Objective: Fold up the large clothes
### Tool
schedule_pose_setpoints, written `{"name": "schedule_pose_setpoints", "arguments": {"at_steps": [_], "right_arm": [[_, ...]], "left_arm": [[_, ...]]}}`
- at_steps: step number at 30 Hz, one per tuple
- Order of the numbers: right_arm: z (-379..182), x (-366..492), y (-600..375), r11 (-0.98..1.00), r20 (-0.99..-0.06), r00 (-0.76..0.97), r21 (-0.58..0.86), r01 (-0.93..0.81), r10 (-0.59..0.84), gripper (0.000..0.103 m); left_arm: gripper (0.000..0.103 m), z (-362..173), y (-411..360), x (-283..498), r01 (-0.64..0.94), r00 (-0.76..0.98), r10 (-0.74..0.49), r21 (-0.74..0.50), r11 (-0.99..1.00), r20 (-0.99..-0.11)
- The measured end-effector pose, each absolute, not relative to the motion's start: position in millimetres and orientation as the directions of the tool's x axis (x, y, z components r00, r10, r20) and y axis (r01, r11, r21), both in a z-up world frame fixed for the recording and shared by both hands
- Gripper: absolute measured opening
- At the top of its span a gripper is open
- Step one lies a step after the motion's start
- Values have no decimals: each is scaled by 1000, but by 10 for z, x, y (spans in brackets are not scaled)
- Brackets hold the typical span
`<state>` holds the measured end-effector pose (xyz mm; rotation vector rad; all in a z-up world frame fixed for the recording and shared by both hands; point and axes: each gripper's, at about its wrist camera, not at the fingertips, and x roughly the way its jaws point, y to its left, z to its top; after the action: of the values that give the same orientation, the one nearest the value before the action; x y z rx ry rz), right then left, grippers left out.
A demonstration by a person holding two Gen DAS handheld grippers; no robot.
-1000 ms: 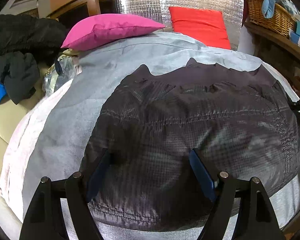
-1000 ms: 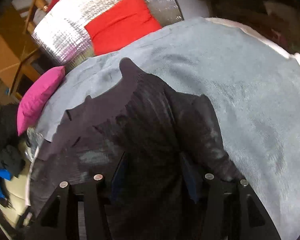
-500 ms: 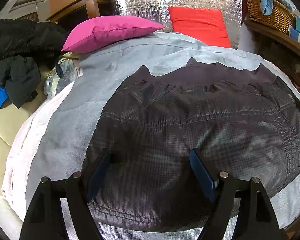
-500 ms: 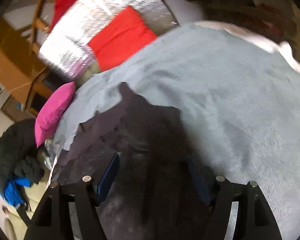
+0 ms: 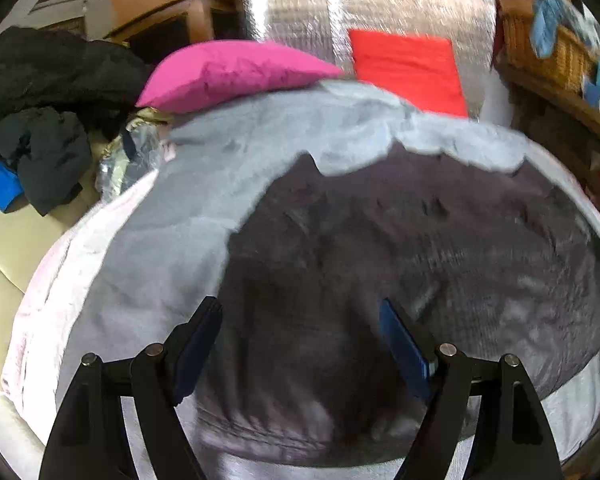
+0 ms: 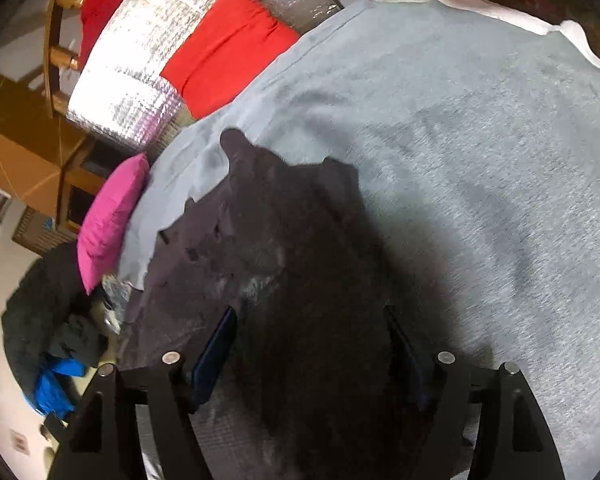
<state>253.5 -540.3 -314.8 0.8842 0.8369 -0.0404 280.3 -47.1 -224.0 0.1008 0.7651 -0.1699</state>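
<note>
the left claw (image 5: 300, 344) stands wide with nothing pinched, its two blue pads hovering over the near part of a dark grey quilted jacket (image 5: 400, 280). the right claw (image 6: 312, 344) is opening, its jaws apart over the same jacket (image 6: 284, 280), and the cloth between them is in deep shadow, so whether the pads graze it cannot be told. the jacket lies spread flat on a pale grey sheet (image 5: 172, 248) that covers the bed, reaching from the near edge toward the middle, with its far hem showing three small pointed tabs. both views are blurred by motion, and the jacket's stitching is hard to make out. its right side is cut off at the left wrist view's rim.

at the far edge of the bed lie one pink pillow (image 5: 236, 72) and one red cushion (image 5: 408, 68), the red one leaning on a silver foil-like panel (image 5: 300, 4). off the left edge sits a heap of dark clothes (image 5: 40, 120) with a scrap of blue cloth (image 5: 0, 188) under it, and crumpled clear plastic (image 5: 128, 156) beside the sheet. a wicker basket (image 5: 540, 52) stands on a shelf to the right, partly cut off. no writing or label can be read anywhere.
</note>
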Motion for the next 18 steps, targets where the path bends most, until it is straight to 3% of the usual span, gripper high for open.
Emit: {"name": "schedule_pose_setpoints", "arguments": {"at_steps": [3,9,15,18], "right_arm": [[-3108,2486,-5495,641,-643,709,681,355,290,77],[-3258,2542,-5671,574,-621,716,728,375,318,77],[-3261,2651,-5269,653,-608,668,720,236,429,77],[-3226,2630,-5095,696,-624,633,695,180,459,77]], "left_arm": [[90,-2216,-159,2957,139,685,-166,-97,986,-709],[90,-2637,280,3321,24,457,-353,-386,922,-816],[90,-2765,204,3360,77,375,-531,-546,834,-759],[89,-2794,133,3415,98,378,-531,-538,837,-758]]}}
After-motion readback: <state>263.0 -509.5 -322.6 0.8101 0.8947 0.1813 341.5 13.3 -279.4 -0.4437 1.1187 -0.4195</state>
